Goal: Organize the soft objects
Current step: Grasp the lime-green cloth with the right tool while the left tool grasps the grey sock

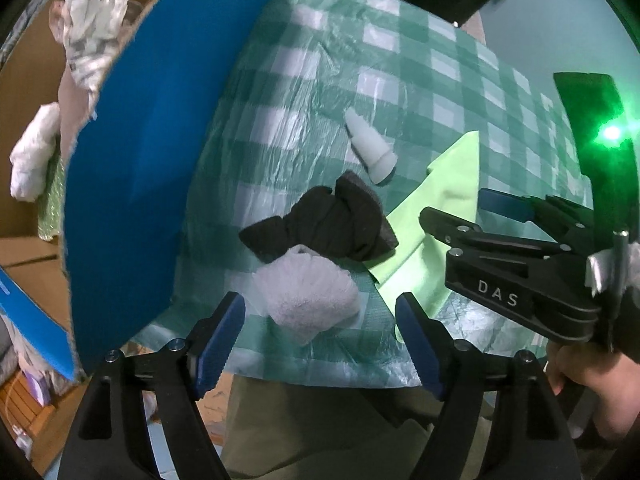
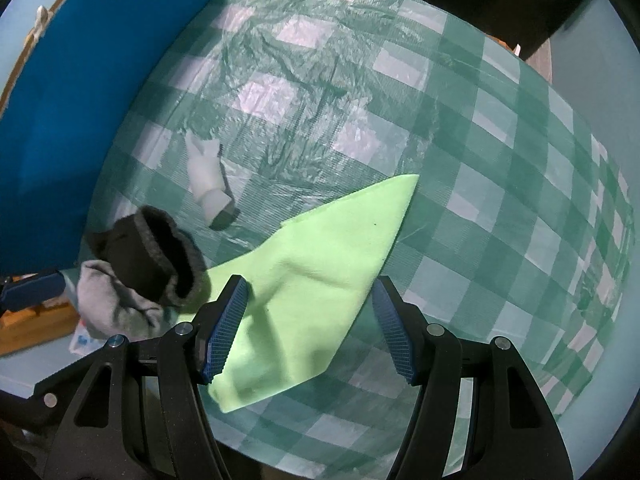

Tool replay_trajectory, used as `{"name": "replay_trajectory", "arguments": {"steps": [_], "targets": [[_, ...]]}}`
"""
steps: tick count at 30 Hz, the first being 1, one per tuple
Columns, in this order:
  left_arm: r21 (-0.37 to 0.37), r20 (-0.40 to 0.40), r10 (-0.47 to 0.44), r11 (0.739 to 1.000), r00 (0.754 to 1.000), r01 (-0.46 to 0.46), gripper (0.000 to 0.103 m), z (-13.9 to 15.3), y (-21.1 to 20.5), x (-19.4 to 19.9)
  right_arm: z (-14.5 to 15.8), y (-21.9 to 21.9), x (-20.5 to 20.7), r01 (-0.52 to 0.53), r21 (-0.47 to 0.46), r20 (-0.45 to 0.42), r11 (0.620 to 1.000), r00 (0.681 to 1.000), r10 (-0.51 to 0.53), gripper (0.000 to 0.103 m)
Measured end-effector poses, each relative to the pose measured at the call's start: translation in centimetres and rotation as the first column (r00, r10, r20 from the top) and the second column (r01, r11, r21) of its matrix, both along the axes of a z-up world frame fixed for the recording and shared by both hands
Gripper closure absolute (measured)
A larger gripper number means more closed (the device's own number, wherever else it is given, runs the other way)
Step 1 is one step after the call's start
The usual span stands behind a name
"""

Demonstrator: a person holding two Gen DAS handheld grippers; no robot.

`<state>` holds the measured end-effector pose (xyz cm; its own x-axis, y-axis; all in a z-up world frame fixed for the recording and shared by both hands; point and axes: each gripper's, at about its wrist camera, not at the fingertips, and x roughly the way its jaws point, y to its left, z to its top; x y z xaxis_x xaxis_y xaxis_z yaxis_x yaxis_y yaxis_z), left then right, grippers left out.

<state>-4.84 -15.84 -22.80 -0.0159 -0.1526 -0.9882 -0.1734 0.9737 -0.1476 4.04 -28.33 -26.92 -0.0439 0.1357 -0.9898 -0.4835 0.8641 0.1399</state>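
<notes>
Several soft items already lie in the cardboard box (image 1: 36,200), while beside it both tools, left tool (image 1: 320,344) and right tool (image 2: 308,330), hang wide-jawed and empty over the white sock (image 1: 310,294) and green cloth (image 2: 312,280).

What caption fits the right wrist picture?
Open right gripper above a light green cloth on the checked tablecloth.

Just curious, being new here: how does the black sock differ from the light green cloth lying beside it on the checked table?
The black sock is dark and bunched into a lump; the light green cloth is pale and spread flat. The cloth covers more of the table than the sock. The sock has a thick ribbed cuff; the cloth looks smooth with straight edges. Both are soft and lie loose on the checked tablecloth.
</notes>
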Motion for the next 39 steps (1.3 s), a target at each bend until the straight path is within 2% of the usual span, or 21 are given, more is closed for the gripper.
{"name": "replay_trajectory", "arguments": {"steps": [6,12,14,16,19,22,24,26,32,39], "targets": [[0.005,-0.034,0.031,1.000,0.999,-0.031,0.024,-1.9,0.1,-0.1,0.0,0.0,-0.7,-0.044,-0.010,0.038,0.999,0.998,0.044,0.037],[0.004,-0.047,0.051,0.999,0.998,-0.051,0.024,-3.4,0.2,-0.1,-0.2,0.9,-2.4,-0.106,-0.072,0.096,0.992,0.989,0.112,0.037],[0.002,-0.059,0.055,0.998,0.997,-0.055,0.032,-3.7,0.4,-0.3,0.0,1.1,-3.3,-0.099,-0.074,0.099,0.992,0.989,0.106,0.037],[-0.004,-0.070,0.059,0.998,0.996,-0.060,0.047,-3.9,0.6,-0.4,0.0,1.2,-3.5,-0.097,-0.075,0.097,0.993,0.990,0.104,0.037],[-0.009,-0.070,0.059,0.998,0.996,-0.060,0.063,-4.4,1.1,-1.3,0.0,1.0,-3.7,-0.094,-0.071,0.093,0.993,0.991,0.101,0.038],[-0.016,-0.062,0.052,0.998,0.997,-0.053,0.071,-4.1,1.5,-1.2,-0.2,1.0,-3.3,-0.103,-0.066,0.097,0.993,0.989,0.109,0.054],[-0.022,-0.057,0.051,0.998,0.997,-0.052,0.074,-3.9,1.7,-1.4,-0.1,1.0,-2.9,-0.102,-0.061,0.098,0.993,0.989,0.108,0.077],[-0.028,-0.052,0.050,0.998,0.997,-0.052,0.075,-3.6,2.0,-1.4,0.2,1.2,-2.8,-0.099,-0.048,0.089,0.994,0.991,0.103,0.093],[-0.041,-0.023,0.032,0.999,0.999,-0.033,0.077,-1.6,1.7,-0.5,0.7,0.1,-1.7,-0.058,0.014,0.047,0.998,0.997,0.057,0.096],[-0.039,0.010,0.012,0.999,1.000,-0.012,0.078,0.1,1.9,-0.8,2.5,-1.8,0.3,-0.010,0.079,0.050,0.997,0.999,0.006,0.096]]}}
